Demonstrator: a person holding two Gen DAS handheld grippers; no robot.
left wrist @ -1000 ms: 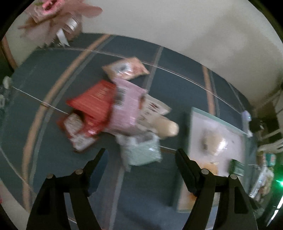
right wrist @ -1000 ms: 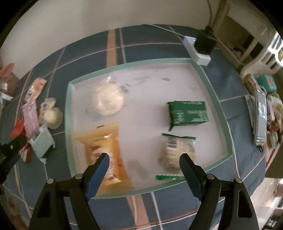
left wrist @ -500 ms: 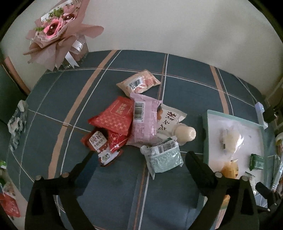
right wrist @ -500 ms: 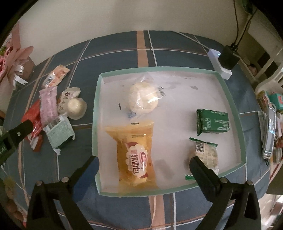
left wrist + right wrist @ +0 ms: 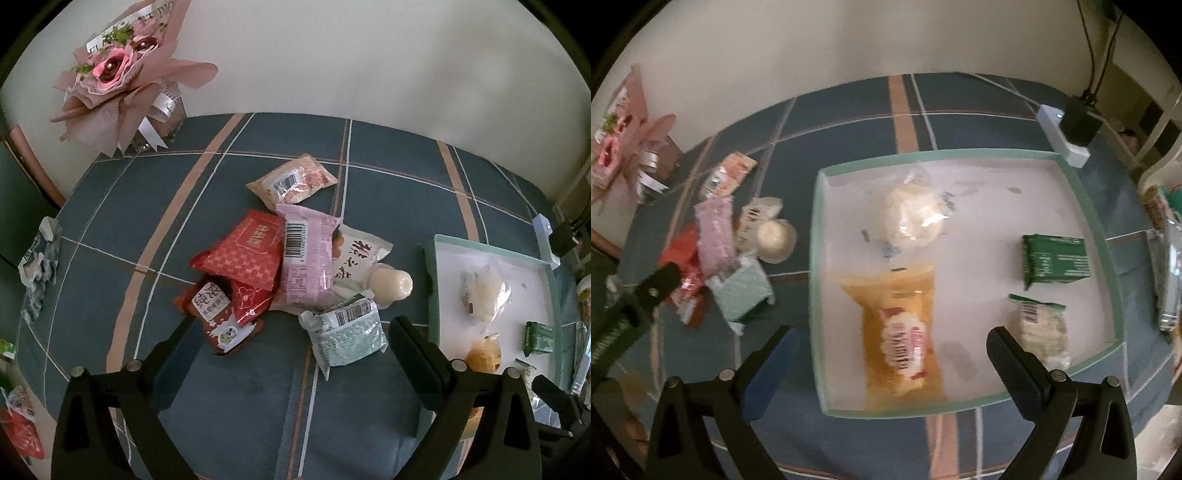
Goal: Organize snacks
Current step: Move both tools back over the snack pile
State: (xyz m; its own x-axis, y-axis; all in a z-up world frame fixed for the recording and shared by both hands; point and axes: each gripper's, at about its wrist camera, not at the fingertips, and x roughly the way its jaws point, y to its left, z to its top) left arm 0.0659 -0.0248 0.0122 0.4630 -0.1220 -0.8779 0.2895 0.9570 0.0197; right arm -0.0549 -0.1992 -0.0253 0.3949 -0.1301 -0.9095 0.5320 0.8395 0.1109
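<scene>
Both tongs released, snacks waiting between pile and tray.

Left gripper (image 5: 291, 332) hangs wide open, nothing between its jaws; just above it, toward lower centre right of its view, lies the mint packet (image 5: 345, 334), its long axis roughly across the jaw gap, so this hand looks nearest it. Beyond sits the snack pile (image 5: 280, 266). Right gripper (image 5: 886, 339) is equally spread and empty over the tray (image 5: 1102, 236), above the yellow bun pack (image 5: 899, 332), which runs lengthwise away from the jaws.
</scene>
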